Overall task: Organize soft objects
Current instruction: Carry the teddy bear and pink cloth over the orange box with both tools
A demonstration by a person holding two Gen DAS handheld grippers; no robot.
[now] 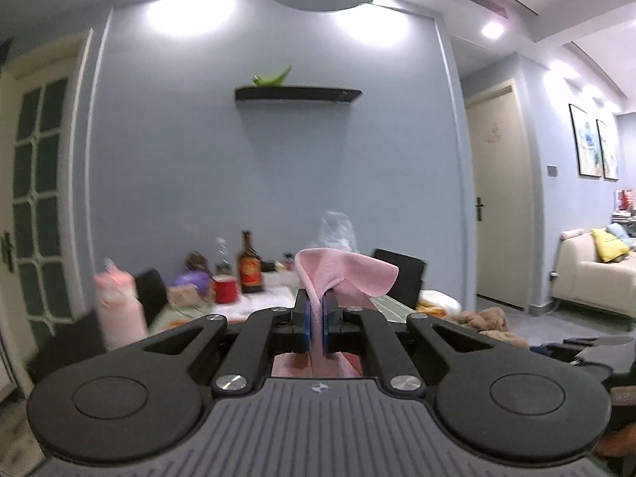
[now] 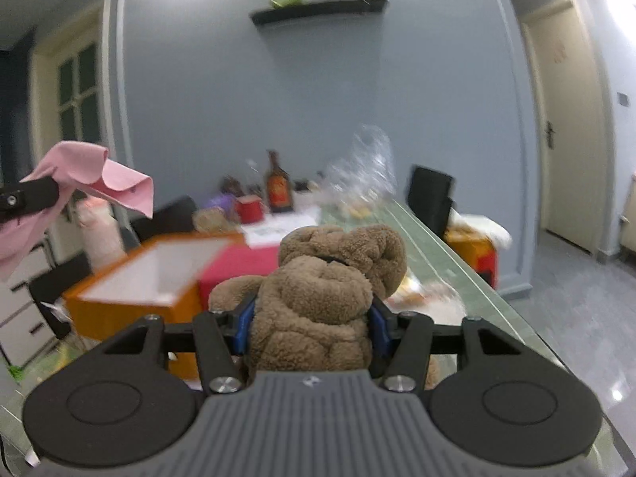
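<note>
My left gripper [image 1: 316,310] is shut on a pink cloth [image 1: 346,274], whose free end flops over above the blue pads and whose rest hangs below. From the right wrist view the same pink cloth [image 2: 99,175] shows at the left, held up in the air by the left gripper's black finger [image 2: 28,194]. My right gripper [image 2: 314,318] is shut on a brown fuzzy plush toy [image 2: 326,278], its blue pads pressing the toy's sides. The toy is lifted above the table [image 2: 437,254]. An orange box [image 2: 131,298] with a white inside stands open to the left of the toy.
At the table's far end stand a brown bottle [image 2: 278,189], a red mug [image 2: 249,207] and crumpled clear plastic [image 2: 365,167]. A pink-white plush [image 2: 99,230] sits by a black chair at left. Another black chair [image 2: 431,194] and an orange item [image 2: 473,254] are at right.
</note>
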